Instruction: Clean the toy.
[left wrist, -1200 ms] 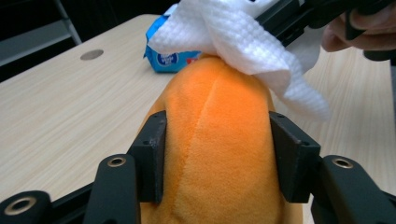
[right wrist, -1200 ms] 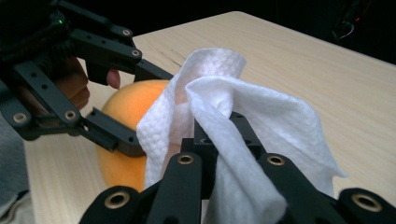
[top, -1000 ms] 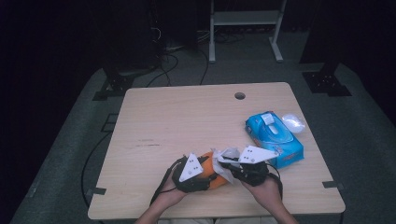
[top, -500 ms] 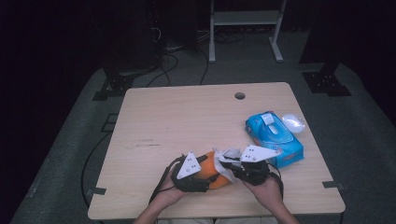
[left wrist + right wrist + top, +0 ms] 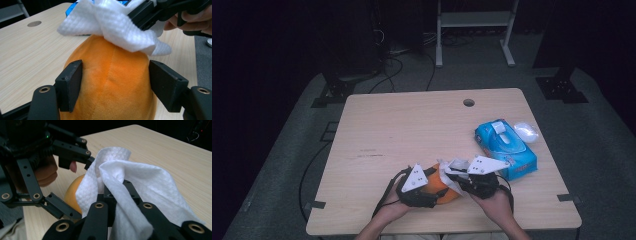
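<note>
One orange plush [image 5: 110, 82] sits between the left gripper [image 5: 115, 82]'s just-opened fingers; right gripper [image 5: 117, 195] pinches one wipe [image 5: 140, 182].

The orange toy [image 5: 110, 82] is soft, short-pile plush with a stitched seam; the white wipe [image 5: 117, 27] is embossed, matt paper-like cloth. The counter [image 5: 412, 130] is smooth, matt pale wood-grain laminate. The wipe pack [image 5: 507, 147] is glossy blue plastic film.

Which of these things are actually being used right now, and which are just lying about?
In use:
- soft orange plush ball
- white textured paper wipe
- left gripper
- right gripper

Lying about:
- blue wipes packet
- small white oval object
</note>
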Motion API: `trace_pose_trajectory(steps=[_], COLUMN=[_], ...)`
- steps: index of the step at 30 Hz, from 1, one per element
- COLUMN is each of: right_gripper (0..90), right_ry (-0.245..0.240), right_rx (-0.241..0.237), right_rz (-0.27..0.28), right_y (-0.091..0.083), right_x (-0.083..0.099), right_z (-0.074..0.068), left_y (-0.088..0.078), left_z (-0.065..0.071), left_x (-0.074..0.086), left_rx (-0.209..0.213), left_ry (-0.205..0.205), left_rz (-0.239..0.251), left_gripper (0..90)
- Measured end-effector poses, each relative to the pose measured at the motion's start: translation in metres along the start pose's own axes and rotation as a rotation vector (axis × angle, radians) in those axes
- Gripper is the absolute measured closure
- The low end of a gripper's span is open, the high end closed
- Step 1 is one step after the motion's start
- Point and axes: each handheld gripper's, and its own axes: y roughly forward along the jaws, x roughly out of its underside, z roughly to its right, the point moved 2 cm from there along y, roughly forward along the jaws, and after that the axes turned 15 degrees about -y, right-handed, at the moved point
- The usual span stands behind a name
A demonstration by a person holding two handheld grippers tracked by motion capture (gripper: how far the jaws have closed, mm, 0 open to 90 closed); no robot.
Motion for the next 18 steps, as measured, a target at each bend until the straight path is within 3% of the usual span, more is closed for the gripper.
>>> trace_pose_trajectory(steps=[3, 4, 6, 10, 12, 15, 18], right_gripper=[82.8, 82.8, 82.8, 82.8, 82.8, 82.7, 82.7], right_ry=[0.029, 0.040, 0.062, 0.096, 0.078, 0.031, 0.021], right_rx=[-0.004, 0.001, 0.005, 0.026, 0.042, 0.042, 0.016], right_rz=[0.001, -0.004, -0.001, -0.007, -0.015, -0.012, 0.002], right_y=[-0.002, -0.004, -0.006, -0.008, -0.008, -0.008, -0.007], right_x=[0.005, 0.008, 0.013, 0.019, 0.016, 0.008, 0.005], right_z=[0.007, 0.010, 0.016, 0.024, 0.021, 0.011, 0.009], left_y=[-0.004, -0.004, -0.003, 0.000, 0.001, 0.003, 0.003], left_z=[-0.007, -0.011, -0.016, -0.010, -0.005, 0.000, 0.000], left_x=[-0.002, -0.002, 0.000, 0.000, -0.001, -0.001, -0.002], left_rx=[-0.015, -0.024, -0.017, -0.010, -0.015, -0.015, -0.007], left_ry=[-0.012, -0.031, -0.060, -0.042, -0.032, -0.019, -0.012], left_rz=[0.017, 0.014, 0.006, 0.008, 0.002, -0.005, -0.003], left_gripper=[22.0, 16.2, 12.6, 26.8, 31.6, 32.7, 30.3])
